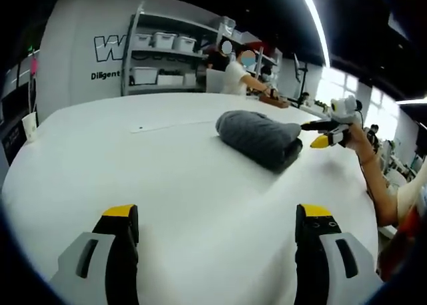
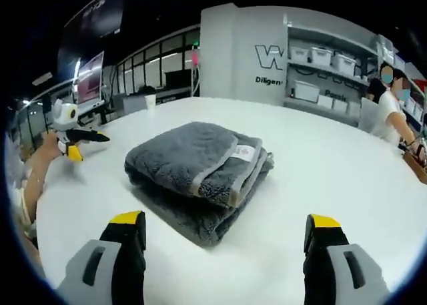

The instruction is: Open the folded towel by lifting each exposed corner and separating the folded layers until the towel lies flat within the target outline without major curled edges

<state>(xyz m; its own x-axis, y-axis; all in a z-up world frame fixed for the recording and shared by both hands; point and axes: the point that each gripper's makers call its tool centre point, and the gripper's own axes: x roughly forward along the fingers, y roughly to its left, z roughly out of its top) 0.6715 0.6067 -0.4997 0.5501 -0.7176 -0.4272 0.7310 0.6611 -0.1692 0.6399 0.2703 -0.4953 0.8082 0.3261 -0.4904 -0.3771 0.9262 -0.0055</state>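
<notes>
A wide white tabletop (image 2: 347,185) is seen in a workshop w/ grey storage shelves (image 1: 163,51) of white bins behind. The folded grey plush towel (image 2: 200,175) w/ paler edge binding lies near the table's middle, several layers deep, a white label (image 2: 244,153) on top — just ahead of the right gripper (image 2: 223,235), whose jaws are spread wide and hold nothing. The left gripper (image 1: 217,225) is also spread and empty, w/ the towel (image 1: 260,138) well apart from it. No target outline can be made out. Risks, as judged: the stacked edges sit tight together, so more than one layer could be pinched at once — the bundle would then be dragged or flipped rather than opened; thick pile may also slip or leave a curled edge.
</notes>
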